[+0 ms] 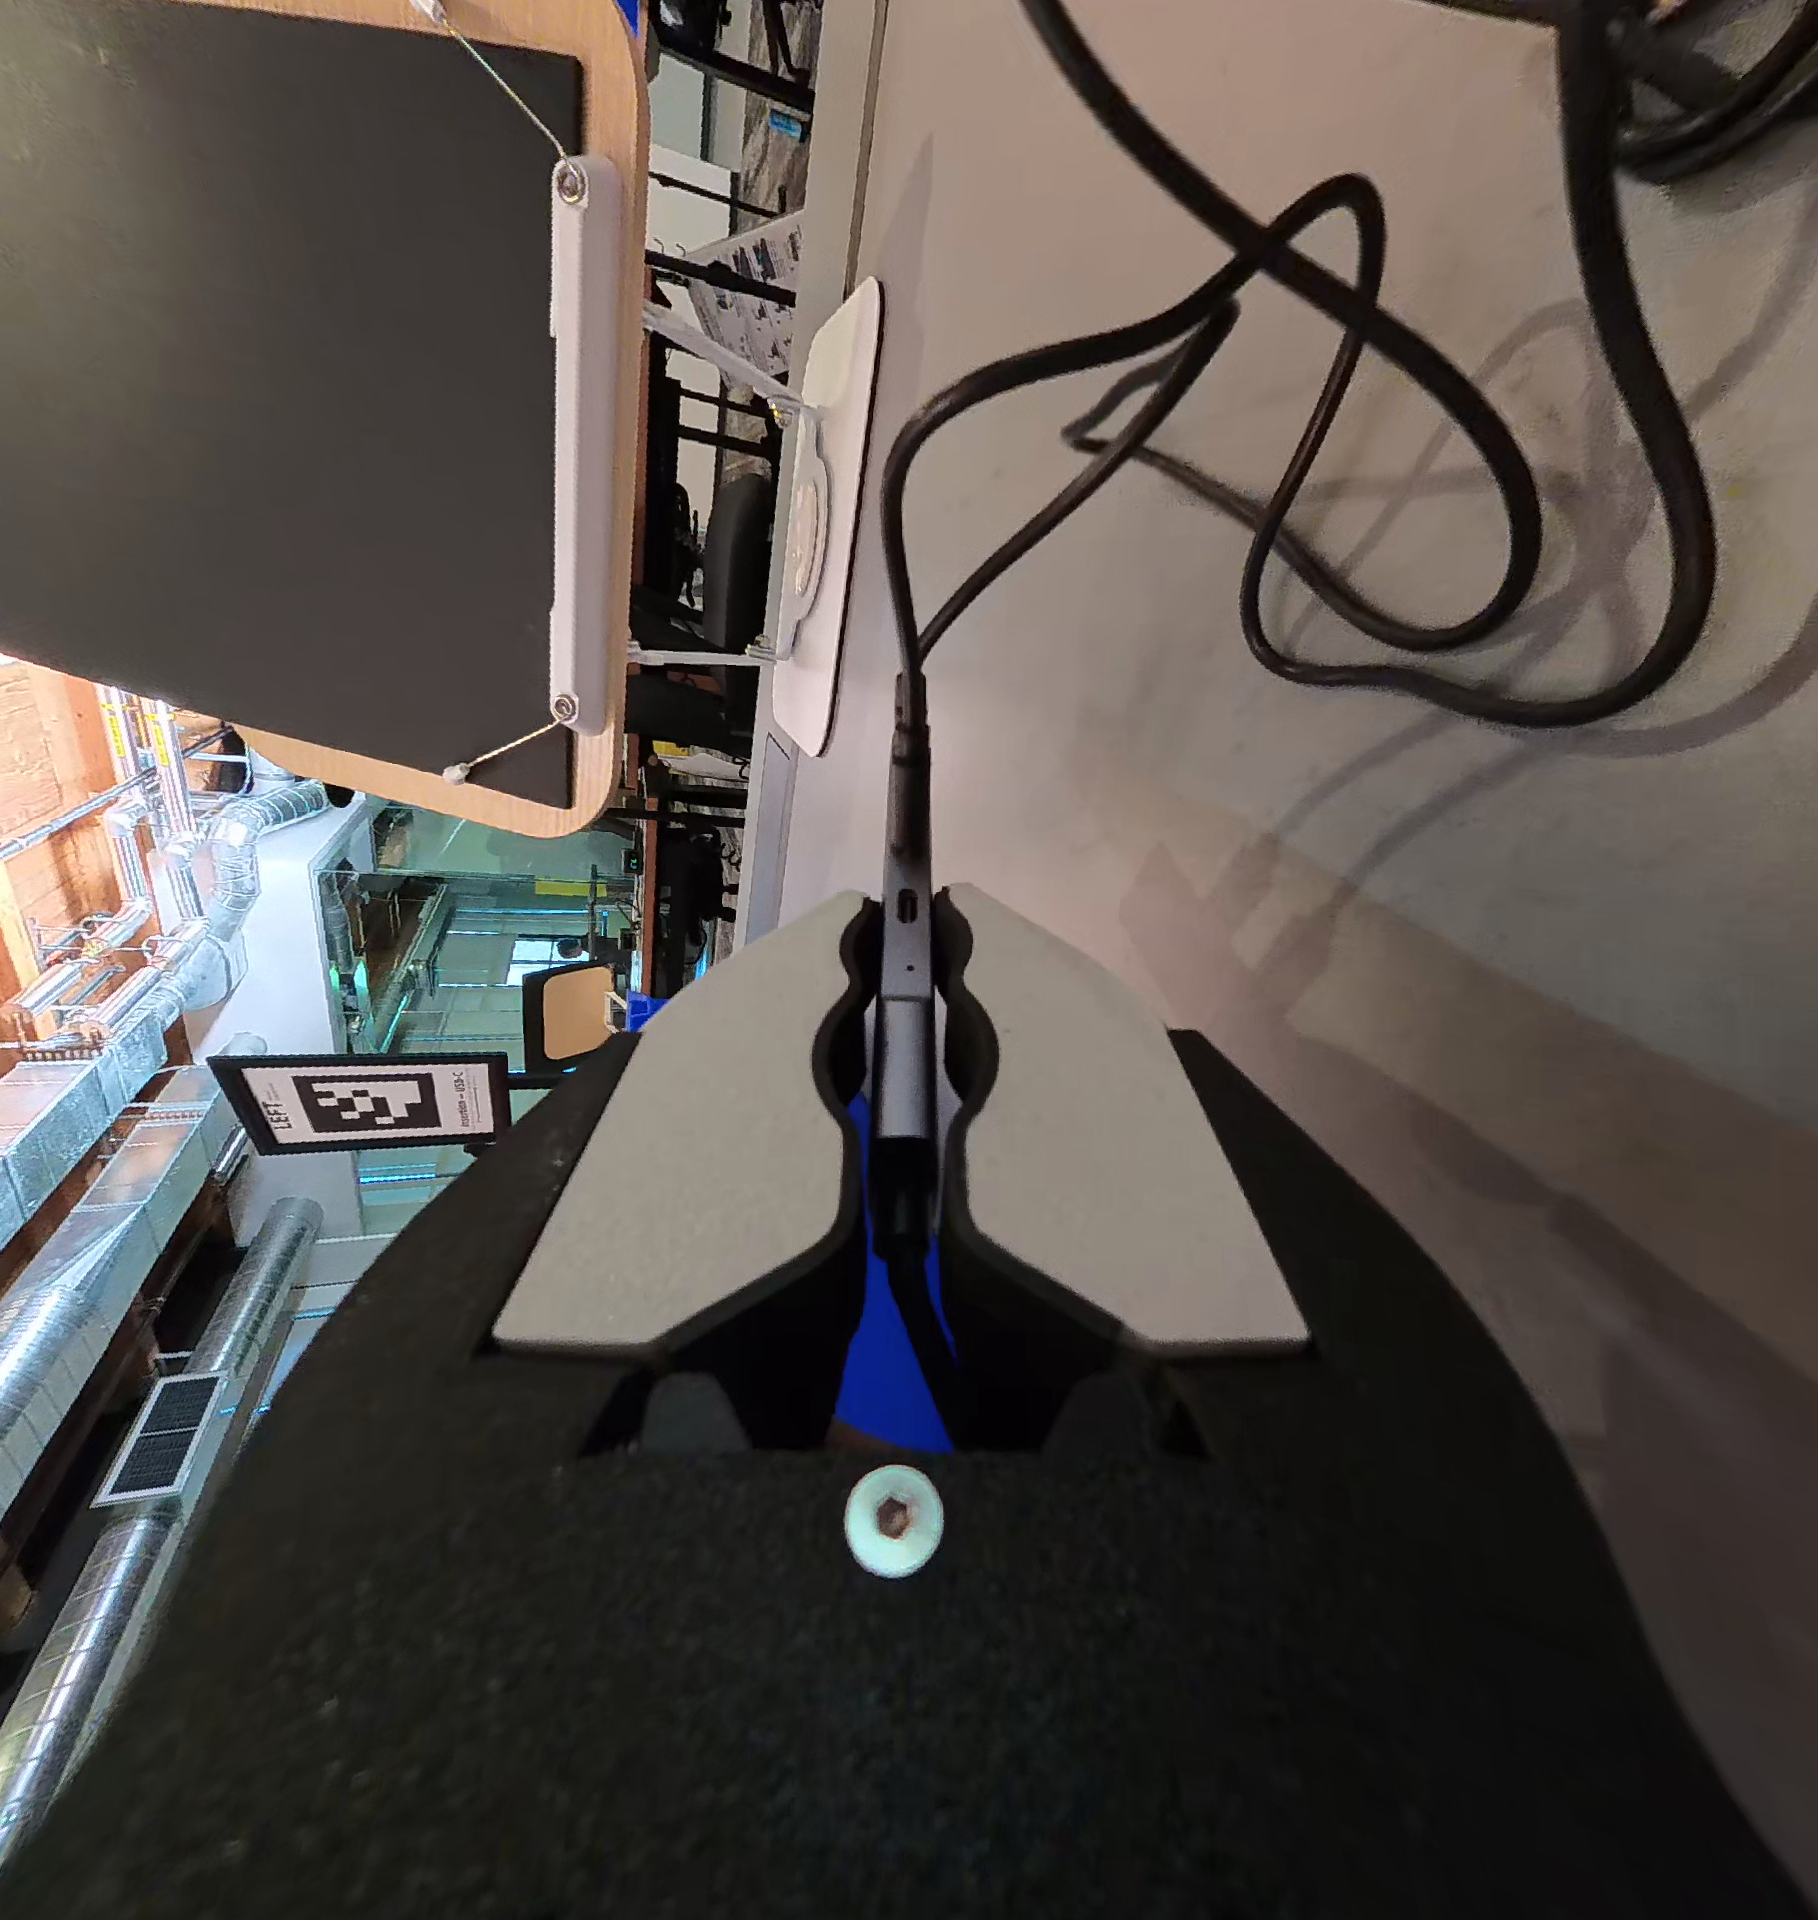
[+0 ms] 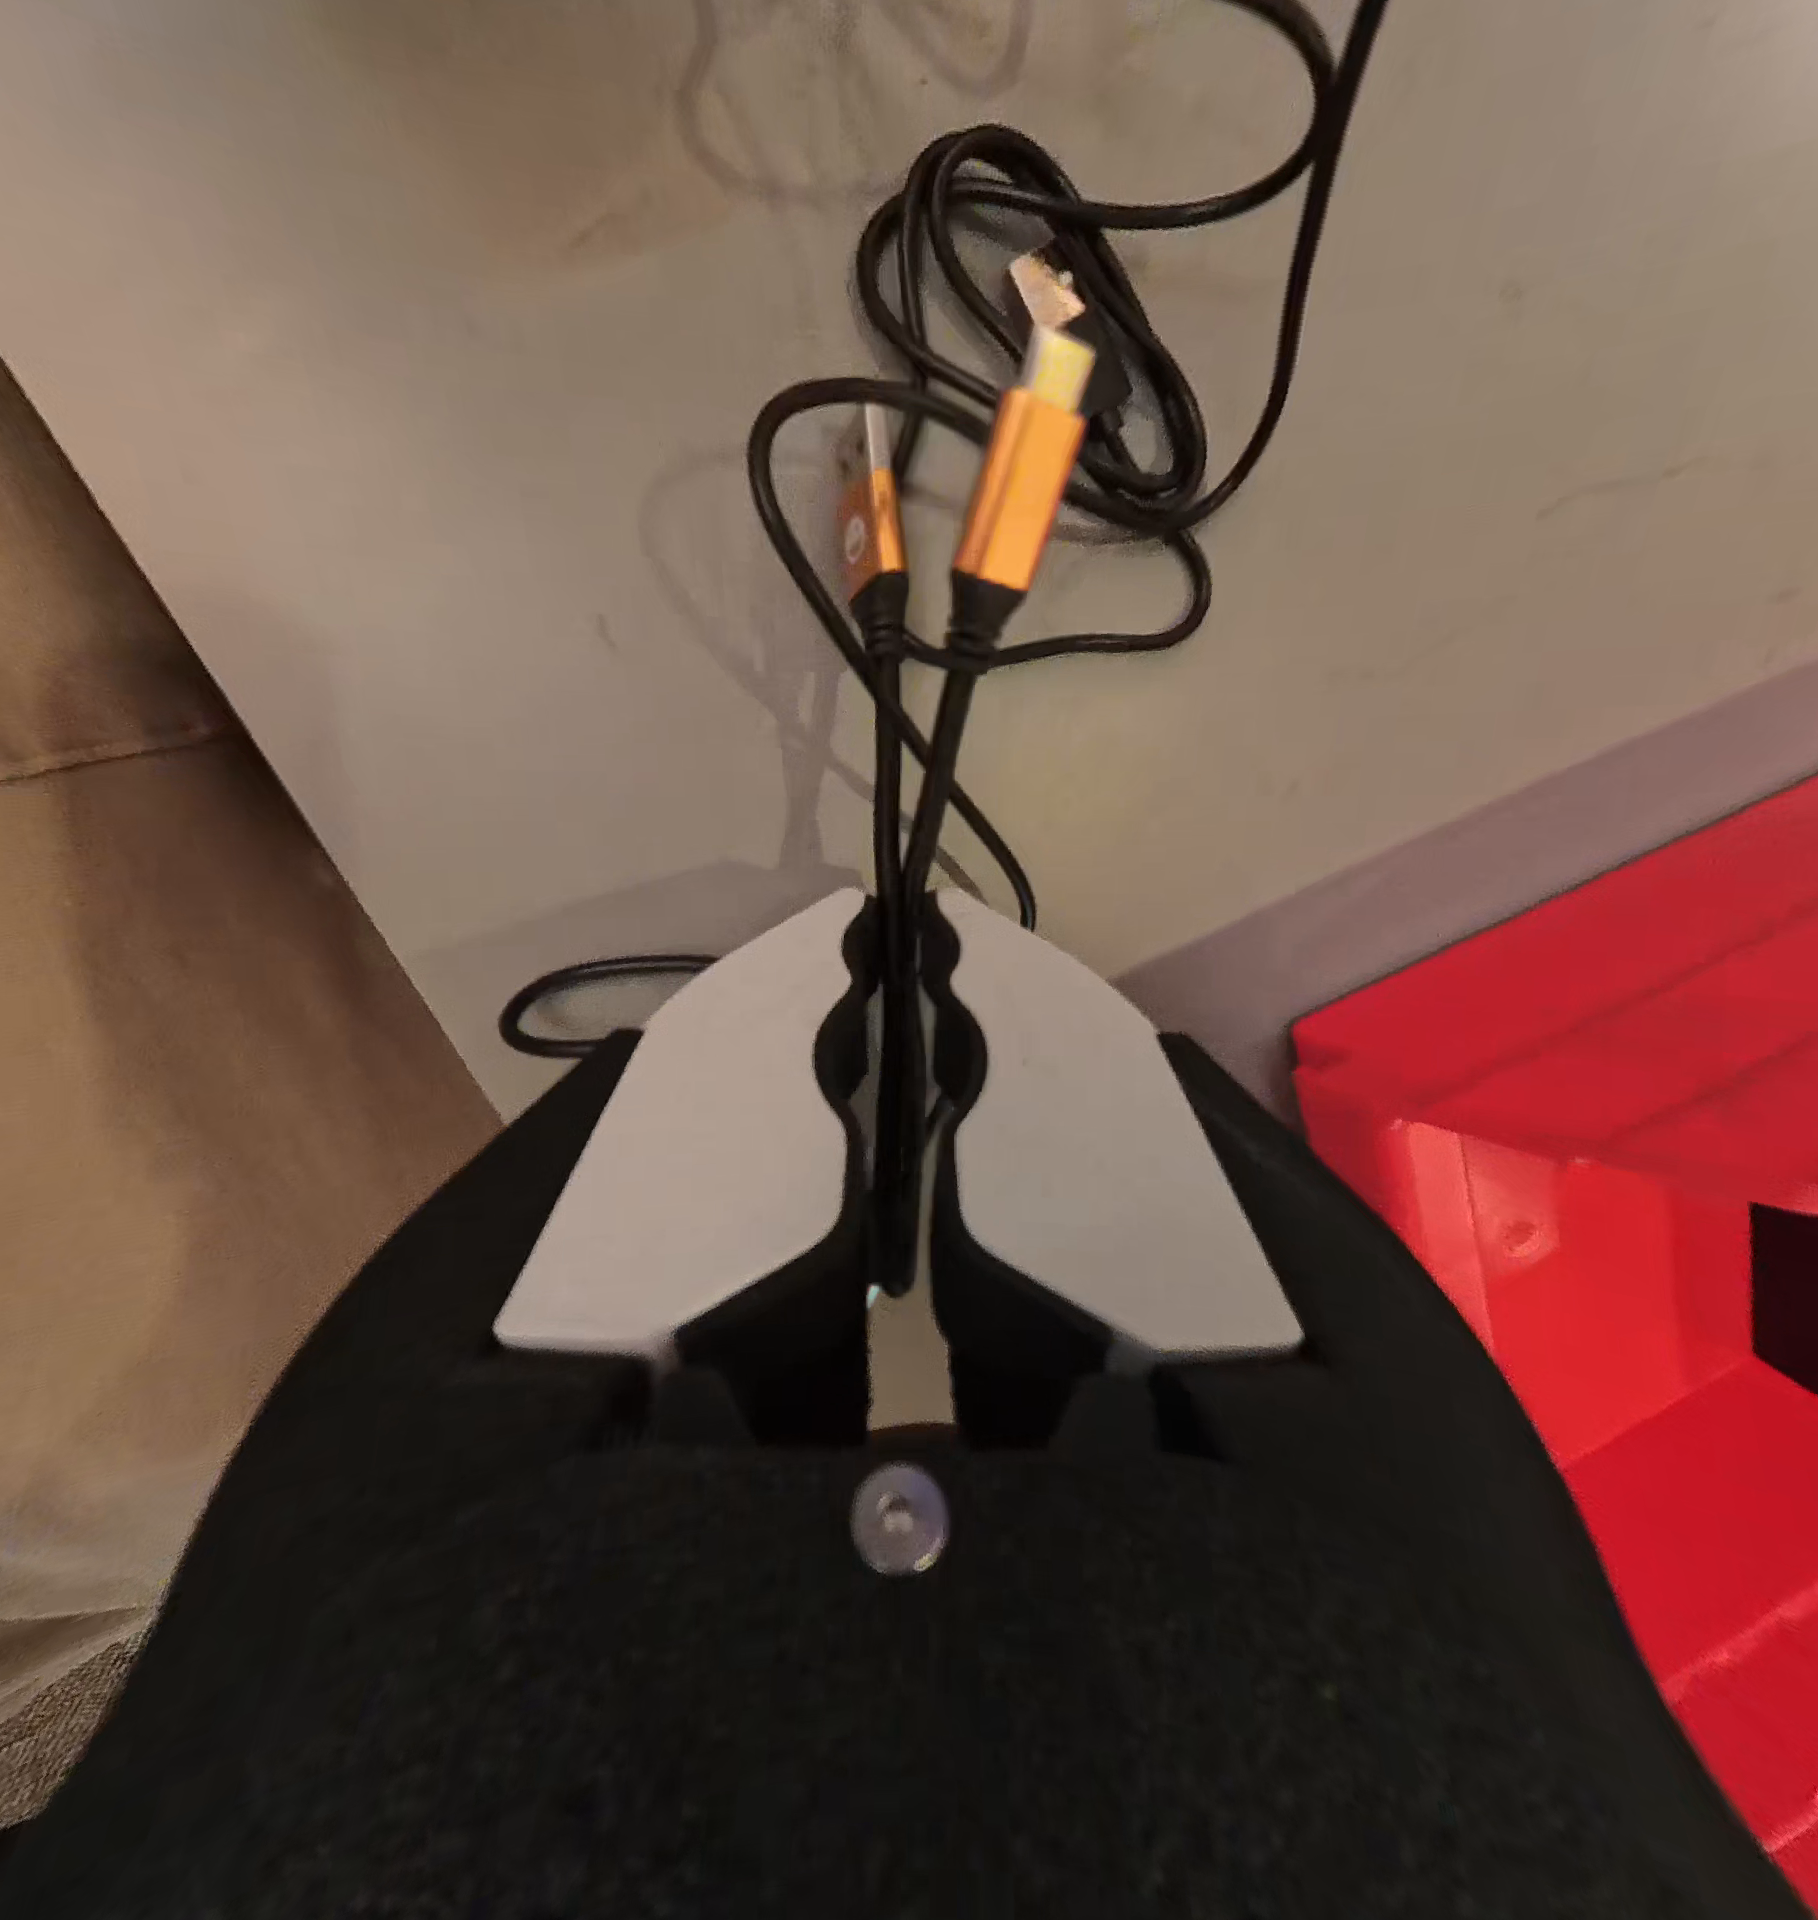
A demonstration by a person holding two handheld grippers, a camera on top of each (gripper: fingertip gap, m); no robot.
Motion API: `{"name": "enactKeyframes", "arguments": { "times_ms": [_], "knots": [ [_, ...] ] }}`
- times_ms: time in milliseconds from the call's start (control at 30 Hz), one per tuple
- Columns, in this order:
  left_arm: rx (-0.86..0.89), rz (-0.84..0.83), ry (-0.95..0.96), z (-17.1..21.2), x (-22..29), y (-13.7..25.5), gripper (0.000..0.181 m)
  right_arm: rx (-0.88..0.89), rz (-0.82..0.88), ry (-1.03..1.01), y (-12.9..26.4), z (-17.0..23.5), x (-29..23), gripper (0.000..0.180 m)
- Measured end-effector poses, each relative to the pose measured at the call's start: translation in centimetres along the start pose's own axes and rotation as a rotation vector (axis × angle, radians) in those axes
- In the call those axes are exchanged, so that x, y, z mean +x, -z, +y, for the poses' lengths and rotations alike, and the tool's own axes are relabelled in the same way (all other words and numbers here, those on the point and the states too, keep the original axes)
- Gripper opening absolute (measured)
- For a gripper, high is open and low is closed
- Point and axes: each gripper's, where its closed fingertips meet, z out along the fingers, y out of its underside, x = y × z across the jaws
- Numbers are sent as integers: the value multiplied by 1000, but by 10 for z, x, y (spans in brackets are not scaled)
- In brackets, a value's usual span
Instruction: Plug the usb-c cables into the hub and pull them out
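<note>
In the left wrist view my left gripper (image 1: 907,899) is shut on a slim grey hub (image 1: 907,977), seen edge-on between the fingertips. A black plug (image 1: 910,748) sits at the hub's far end, and its thin black cable (image 1: 1300,343) loops over the pale table. Another black lead runs from the hub's near end back between the fingers. In the right wrist view my right gripper (image 2: 900,904) is shut on two thin black cables (image 2: 897,790). Their orange-sleeved connectors, a larger one (image 2: 1019,488) and a smaller one (image 2: 874,520), stick out ahead of the fingertips. More cable (image 2: 1144,436) lies coiled on the table behind them.
Thick black cables (image 1: 1653,312) lie at the top right of the left view. A white pad (image 1: 832,499) lies at the table's edge, and a wood-edged black board (image 1: 261,364) stands to the left. In the right view a red box (image 2: 1611,1195) is at the right and beige fabric (image 2: 105,831) at the left. The left gripper's tips are roughly 25 cm from the right gripper's.
</note>
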Motion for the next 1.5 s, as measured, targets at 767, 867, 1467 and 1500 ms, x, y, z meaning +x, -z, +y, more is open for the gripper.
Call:
{"name": "enactKeyframes", "arguments": {
  "times_ms": [767, 867, 1467, 1500],
  "knots": [
    [134, -61, -24, -24, -10, 13, 9, -78, 262, -243, 89, 101, 145, 5],
    [223, -68, -47, -42, -7, 23, 9, -182, 133, -181, 42, 107, 162, 5],
    [340, -56, -18, -72, -1, 39, 9, 743, -15, -252, 63, -149, 2, 30],
    [341, -55, -19, -73, -1, 40, 9, 717, 59, -228, 54, -153, 2, 30]
  ]
}}
